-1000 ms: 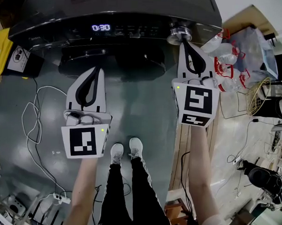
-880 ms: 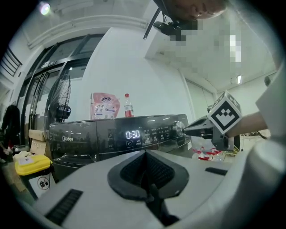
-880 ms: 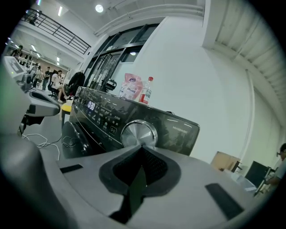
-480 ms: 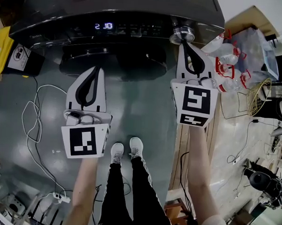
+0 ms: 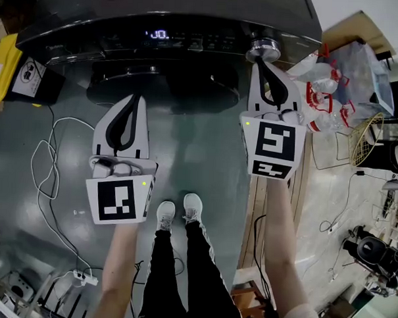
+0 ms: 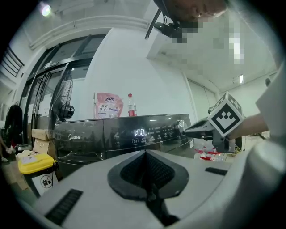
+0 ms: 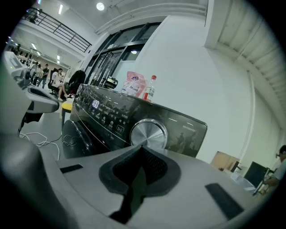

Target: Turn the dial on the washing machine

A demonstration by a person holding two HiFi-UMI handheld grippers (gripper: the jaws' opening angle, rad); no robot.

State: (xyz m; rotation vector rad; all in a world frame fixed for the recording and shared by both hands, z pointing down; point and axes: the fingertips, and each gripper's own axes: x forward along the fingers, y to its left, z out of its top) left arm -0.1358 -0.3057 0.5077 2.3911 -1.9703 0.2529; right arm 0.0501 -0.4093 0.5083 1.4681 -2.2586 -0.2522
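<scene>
We hold the right gripper [image 5: 261, 60] with jaws pressed together, tips at the dial [image 7: 149, 133]; the left gripper [image 5: 136, 98] is likewise closed and empty.

Bright, even indoor light falls from ceiling lamps [image 7: 100, 6]. The glossy dark washing machine [image 5: 172, 15] shows reflections, and its display [image 5: 158, 34] glows. All views bend at the edges; the gripper views have black corners and a soft foreground.

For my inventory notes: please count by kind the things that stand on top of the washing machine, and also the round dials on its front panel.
Pink pouch: 1
Bottle: 1
Dial: 1
Total: 3
</scene>
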